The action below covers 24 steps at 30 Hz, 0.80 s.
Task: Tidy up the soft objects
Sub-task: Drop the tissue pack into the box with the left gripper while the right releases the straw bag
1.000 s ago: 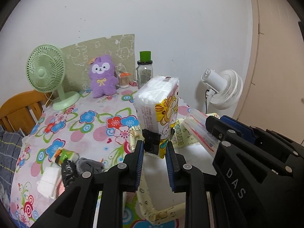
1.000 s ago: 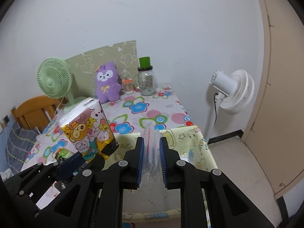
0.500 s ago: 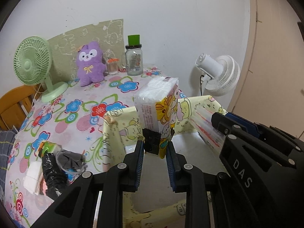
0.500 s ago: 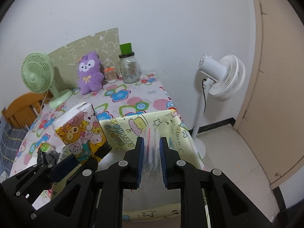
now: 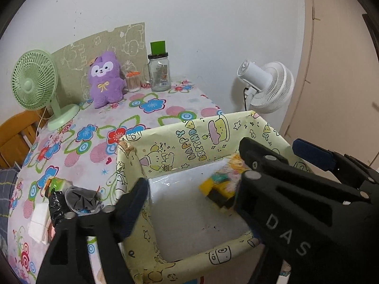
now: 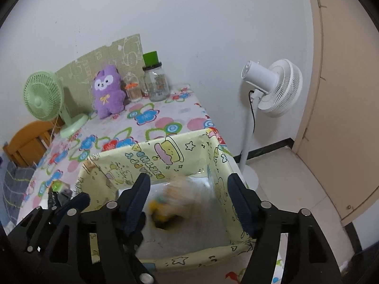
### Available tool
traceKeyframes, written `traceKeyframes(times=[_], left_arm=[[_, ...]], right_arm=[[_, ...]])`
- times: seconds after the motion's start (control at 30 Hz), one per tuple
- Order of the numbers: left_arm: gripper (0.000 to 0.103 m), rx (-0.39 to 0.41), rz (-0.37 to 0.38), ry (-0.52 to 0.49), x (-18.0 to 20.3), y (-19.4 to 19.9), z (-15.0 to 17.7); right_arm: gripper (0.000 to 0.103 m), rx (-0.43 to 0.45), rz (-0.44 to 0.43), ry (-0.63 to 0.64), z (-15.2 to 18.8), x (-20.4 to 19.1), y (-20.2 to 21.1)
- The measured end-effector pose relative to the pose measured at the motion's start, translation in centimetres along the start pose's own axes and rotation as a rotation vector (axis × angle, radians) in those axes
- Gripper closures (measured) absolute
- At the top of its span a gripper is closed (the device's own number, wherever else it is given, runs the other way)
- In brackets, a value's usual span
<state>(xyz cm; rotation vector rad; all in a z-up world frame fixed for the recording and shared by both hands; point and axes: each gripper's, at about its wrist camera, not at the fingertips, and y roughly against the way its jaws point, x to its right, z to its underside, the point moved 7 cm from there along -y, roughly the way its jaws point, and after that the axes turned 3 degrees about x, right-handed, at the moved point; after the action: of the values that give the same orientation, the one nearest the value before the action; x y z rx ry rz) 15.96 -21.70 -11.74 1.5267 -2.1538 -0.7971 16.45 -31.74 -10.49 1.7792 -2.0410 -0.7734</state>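
Yellow cartoon-print tissue pack, blurred, inside pale yellow birthday-print box; left gripper and right gripper spread wide, empty.

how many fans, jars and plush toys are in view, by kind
fans: 2 (green desk fan, white standing fan)
glass jars: 1 (green-lidded jar)
plush toys: 1 (purple plush)
total: 4

I get even, soft indoor light with only faint shadows. Both fisheye views bend hard at the edges, with black corners. Between my right tongs the pack is smeared with motion blur. Glare marks the box floor ahead of my left tongs.
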Motion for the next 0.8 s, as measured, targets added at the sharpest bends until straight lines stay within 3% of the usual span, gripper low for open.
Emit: traceKeyframes(times=[0.27, 0.8], left_arm=[[0.009, 0.024, 0.014, 0.028, -1.1, 1.3, -0.4], [0.004, 0.077, -0.015, 0.032, -5.0, 5.4, -0.6]], right_arm=[[0.016, 0.019, 0.007, 0.043, -0.1, -1.7, 1.4], [0.009, 0.064, 0.002, 0.062, -0.4, -6.1, 4.9]])
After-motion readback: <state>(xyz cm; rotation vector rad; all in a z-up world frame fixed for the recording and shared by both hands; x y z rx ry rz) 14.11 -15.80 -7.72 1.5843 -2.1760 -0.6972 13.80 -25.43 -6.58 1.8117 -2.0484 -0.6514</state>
